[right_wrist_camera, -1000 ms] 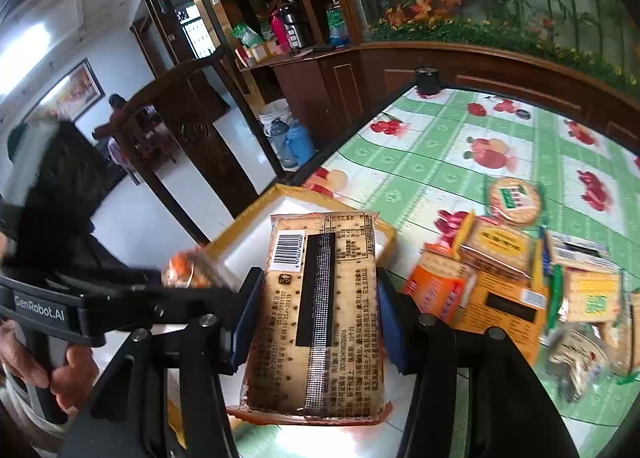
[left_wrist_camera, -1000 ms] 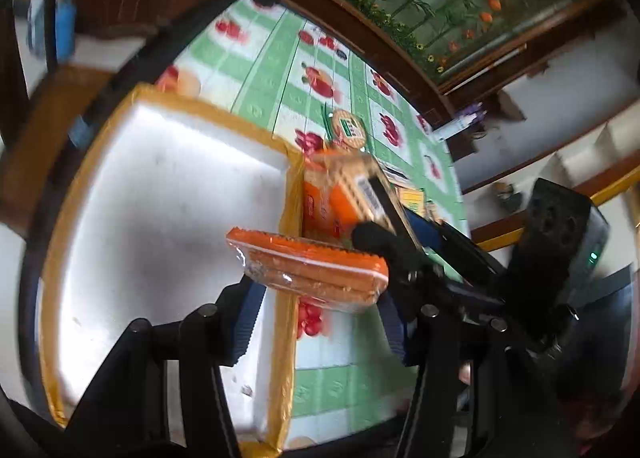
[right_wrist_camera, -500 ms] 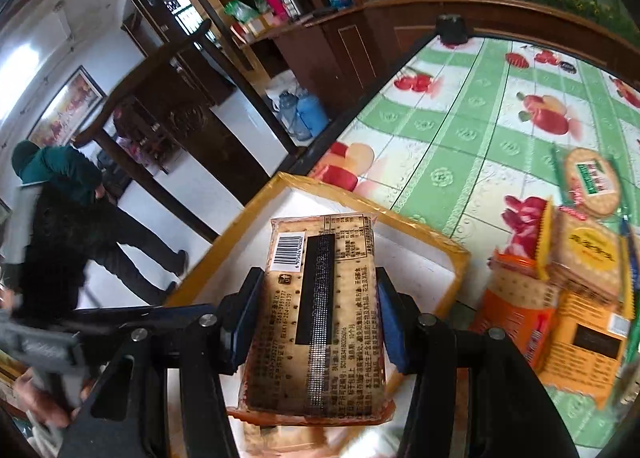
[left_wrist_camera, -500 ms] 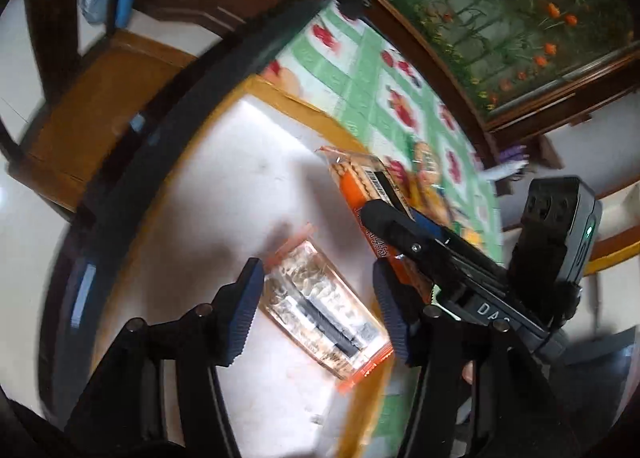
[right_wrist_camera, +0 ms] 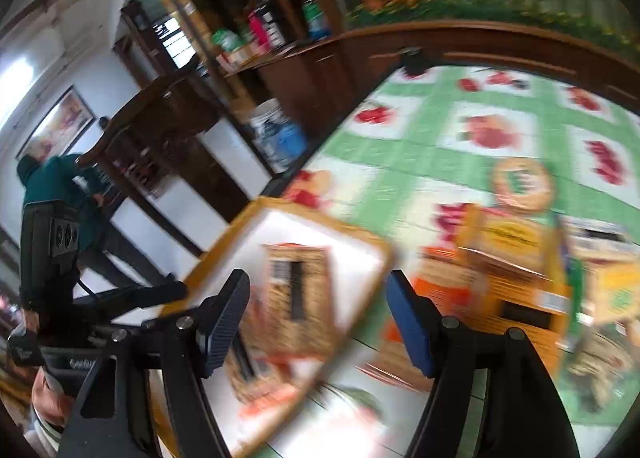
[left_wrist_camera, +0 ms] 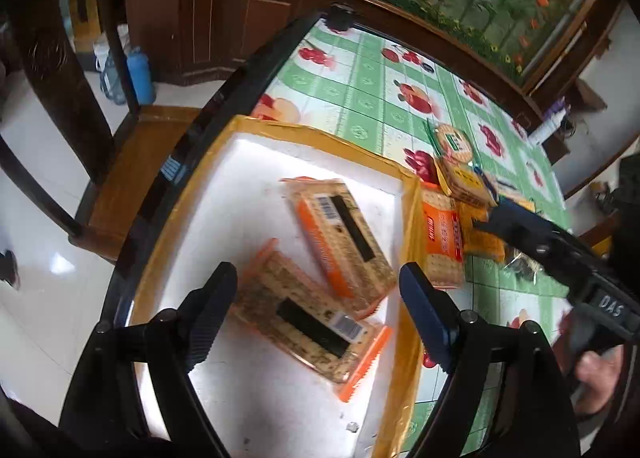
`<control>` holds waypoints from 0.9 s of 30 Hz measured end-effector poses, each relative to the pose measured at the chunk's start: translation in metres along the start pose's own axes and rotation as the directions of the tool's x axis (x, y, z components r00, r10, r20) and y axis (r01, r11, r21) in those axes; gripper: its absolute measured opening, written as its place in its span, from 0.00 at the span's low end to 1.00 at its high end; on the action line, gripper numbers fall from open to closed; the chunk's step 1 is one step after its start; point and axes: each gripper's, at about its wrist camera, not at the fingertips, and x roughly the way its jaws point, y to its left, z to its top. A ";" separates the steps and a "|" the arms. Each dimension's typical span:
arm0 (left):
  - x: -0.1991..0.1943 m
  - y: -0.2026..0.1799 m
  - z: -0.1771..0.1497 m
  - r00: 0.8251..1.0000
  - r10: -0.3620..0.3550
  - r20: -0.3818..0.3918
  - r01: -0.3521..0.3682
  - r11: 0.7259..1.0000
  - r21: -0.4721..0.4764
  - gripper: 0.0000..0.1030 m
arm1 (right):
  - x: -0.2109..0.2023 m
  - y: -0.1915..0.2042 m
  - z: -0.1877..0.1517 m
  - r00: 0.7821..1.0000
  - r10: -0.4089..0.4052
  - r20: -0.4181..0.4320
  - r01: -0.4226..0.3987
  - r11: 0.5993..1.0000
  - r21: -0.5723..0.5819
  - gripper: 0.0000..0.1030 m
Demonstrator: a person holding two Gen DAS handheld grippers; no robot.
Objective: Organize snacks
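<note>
A: Where are the snacks?

B: Two cracker packs lie flat inside the white foam box [left_wrist_camera: 248,161] with the yellow-taped rim. The near cracker pack [left_wrist_camera: 308,322] sits at 6 o'clock on the box floor, barcode face up. The far cracker pack [left_wrist_camera: 344,238] lies just beyond it toward 1 o'clock; their ends look to be touching or overlapping.

A: Grippers?

B: The left gripper [left_wrist_camera: 316,318] hangs over the near pack. Its jaws have just been opening and stand wide, pads clear of the wrapper. The right gripper [right_wrist_camera: 320,322] has also just been opening. Jaws are apart with nothing pinched; the box and a pack show through the gap, badly blurred.

A: What's around?

B: A heap of unsorted snacks [left_wrist_camera: 460,193] at 3 o'clock, right against the box's outer wall: an orange biscuit pack [left_wrist_camera: 442,242] leaning on the rim, yellow packets, and a round cracker pack [left_wrist_camera: 452,139] farther out. All on the green fruit-print tablecloth [left_wrist_camera: 360,89].

A: Anything in the way?

B: The right gripper's arm crosses over the heap in the left wrist view. A wooden chair [left_wrist_camera: 128,161] stands at 9 o'clock beside the table edge.
</note>
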 end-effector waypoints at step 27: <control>0.008 -0.085 -0.026 1.000 -0.021 -0.019 0.024 0.980 0.197 0.82 | 0.037 -0.059 -0.012 0.987 -0.063 -0.151 0.082 0.989 0.123 0.59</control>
